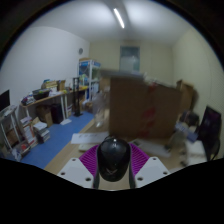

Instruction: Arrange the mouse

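- So from my remote seat: I count one mouse (113, 158), black and rounded, sitting right between the two fingers of the gripper (113, 165).
- Both magenta pads (90, 158) hug its sides with no gap I can make out, so I'd call the tongs clamped on the mouse. The mouse seems lifted, with nothing visible under it.
- Two white finger bodies (150, 170) flare out either side of the mouse.
- One big brown cardboard wall (145, 105) stands well beyond the mouse, straight ahead. Looks like several boxes pushed together, can't tell how many.
- One blue strip of floor mat (55, 135) runs off to the left of the mouse; pale wooden floor (90, 138) lies between it and the cardboard. That stretch ahead of the mouse is the open room I've got.
- Left of the mouse, beyond the blue strip, one long desk (50, 97) loaded with clutter; items too small to count.
- Right of the mouse, a dark chair-like shape (208, 130) near the cardboard's edge, can't tell exactly what.
- One ceiling strip light (119, 18) above, pale walls, one poster (130, 58) behind the cardboard.
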`<state>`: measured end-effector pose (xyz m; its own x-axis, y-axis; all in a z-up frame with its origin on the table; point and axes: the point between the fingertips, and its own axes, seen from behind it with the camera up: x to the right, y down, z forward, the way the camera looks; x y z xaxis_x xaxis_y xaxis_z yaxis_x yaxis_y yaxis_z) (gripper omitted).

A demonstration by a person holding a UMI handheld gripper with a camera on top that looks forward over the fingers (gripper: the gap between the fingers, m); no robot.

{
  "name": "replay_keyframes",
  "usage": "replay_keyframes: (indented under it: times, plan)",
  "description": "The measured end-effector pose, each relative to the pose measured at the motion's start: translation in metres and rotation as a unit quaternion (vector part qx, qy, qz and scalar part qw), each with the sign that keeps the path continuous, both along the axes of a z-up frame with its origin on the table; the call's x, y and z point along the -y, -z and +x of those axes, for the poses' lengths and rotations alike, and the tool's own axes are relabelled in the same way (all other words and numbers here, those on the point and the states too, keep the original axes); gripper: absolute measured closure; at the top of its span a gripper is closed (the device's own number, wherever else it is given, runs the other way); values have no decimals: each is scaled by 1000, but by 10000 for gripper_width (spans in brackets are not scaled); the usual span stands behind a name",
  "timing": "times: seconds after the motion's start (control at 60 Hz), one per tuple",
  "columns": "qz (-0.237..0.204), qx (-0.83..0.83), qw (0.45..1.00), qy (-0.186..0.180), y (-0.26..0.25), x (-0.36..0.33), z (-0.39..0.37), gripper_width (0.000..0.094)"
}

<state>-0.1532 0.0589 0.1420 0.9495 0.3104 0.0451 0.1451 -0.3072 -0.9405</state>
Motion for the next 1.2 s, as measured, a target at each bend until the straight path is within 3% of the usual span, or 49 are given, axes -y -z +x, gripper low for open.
replay_keyframes:
  times: [0.1, 0.2, 0.283, 0.4, 0.667, 0.683, 0.717, 0.75, 0.767, 0.783, 0.883, 0.983, 1.033, 1.2]
  plan:
    - [66, 28, 997, 35, -66, 14, 70, 534]
    - [73, 44, 993, 78, -80, 28, 154, 537]
    - [35, 46, 992, 111, -47, 32, 219, 536]
    - [-44, 57, 989, 132, 38, 29, 282, 535]
    - [-152, 24, 980, 124, 149, 16, 308, 530]
    - [-160, 29, 979, 123, 155, 17, 309, 456]
    - [-150, 23, 981, 118, 152, 15, 306, 517]
    - [-159, 15, 980, 116, 155, 18, 305, 515]
    - [-158, 7, 980, 118, 154, 17, 305, 426]
    - [-165, 2, 979, 119, 156, 18, 304, 475]
    - [-165, 3, 980, 112, 157, 17, 304, 370]
    - [-159, 18, 980, 116, 149, 27, 308, 47]
    - [-146, 9, 982, 116, 139, 36, 306, 102]
    - [-110, -23, 988, 110, 96, 106, 299, 100]
